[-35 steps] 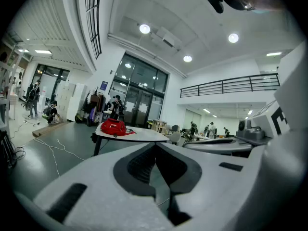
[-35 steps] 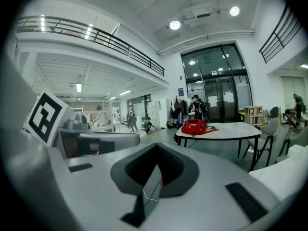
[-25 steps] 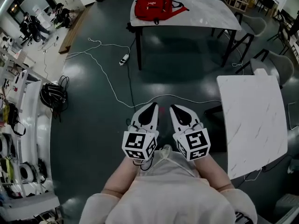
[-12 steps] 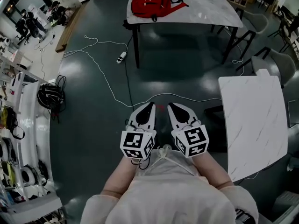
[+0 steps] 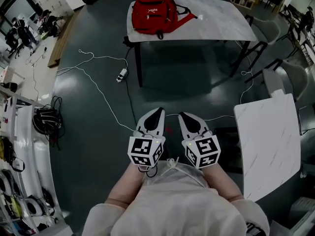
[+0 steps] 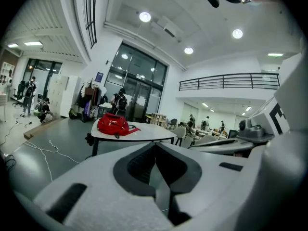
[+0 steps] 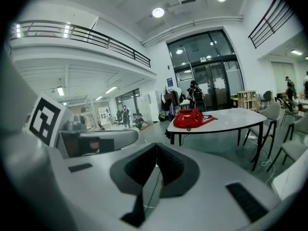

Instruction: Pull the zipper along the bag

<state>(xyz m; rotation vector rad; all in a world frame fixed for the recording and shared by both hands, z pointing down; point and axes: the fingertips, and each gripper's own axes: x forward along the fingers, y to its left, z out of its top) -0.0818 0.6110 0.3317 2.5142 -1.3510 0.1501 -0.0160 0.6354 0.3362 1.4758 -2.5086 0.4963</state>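
The red bag (image 5: 153, 13), at the left end of the far table (image 5: 221, 21), is seen nearer than a second ago, while the left gripper (image 5: 158, 113) and right gripper (image 5: 182, 116) are carried shut and empty, so the zipper is judged untouched.

In the head view, the red fabric backpack (image 5: 155, 13) at twelve o'clock is too small to show its zipper; the white workbench (image 5: 22, 127) at nine o'clock runs off the left edge.
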